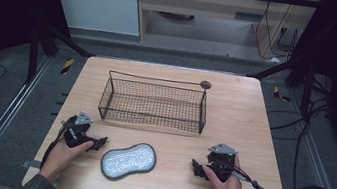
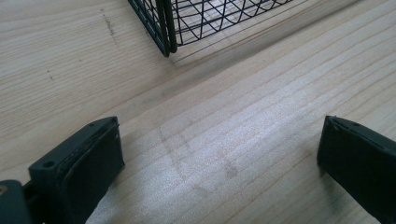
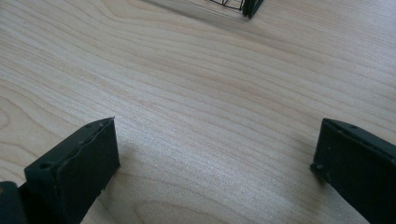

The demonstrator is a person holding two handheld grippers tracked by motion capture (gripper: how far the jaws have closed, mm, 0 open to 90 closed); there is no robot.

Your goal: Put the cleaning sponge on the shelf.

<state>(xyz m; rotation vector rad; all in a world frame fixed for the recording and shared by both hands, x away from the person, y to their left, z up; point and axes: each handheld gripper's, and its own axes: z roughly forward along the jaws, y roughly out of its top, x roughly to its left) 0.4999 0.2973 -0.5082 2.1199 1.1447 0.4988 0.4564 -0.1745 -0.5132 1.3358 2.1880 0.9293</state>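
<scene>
Both hands sit at the near edge of the wooden table (image 1: pixel 254 117), one gripper each. Left gripper (image 1: pixel 100 141) has jaws spread wide with nothing between them; the left gripper view looks past them at bare wood and the near corner of the wire basket (image 2: pixel 164 28). Right gripper (image 1: pixel 196 168) is likewise spread and empty, resting on the table well right of the pad. The target looks like the grey peanut-shaped scrub pad (image 1: pixel 127 160), lying flat between the two grippers, just right of the left one and in front of the black mesh basket (image 1: pixel 154 103), which appears empty. Likely step: pick the pad and drop it in the basket. Left gripper is closer, so use it. The pad is thin and flat, so come in low with one jaw against the table and pinch across the narrow waist, not the lobes. Expect it to flop, so lift clear of the basket rim before releasing. Keep the right gripper out of the path.
</scene>
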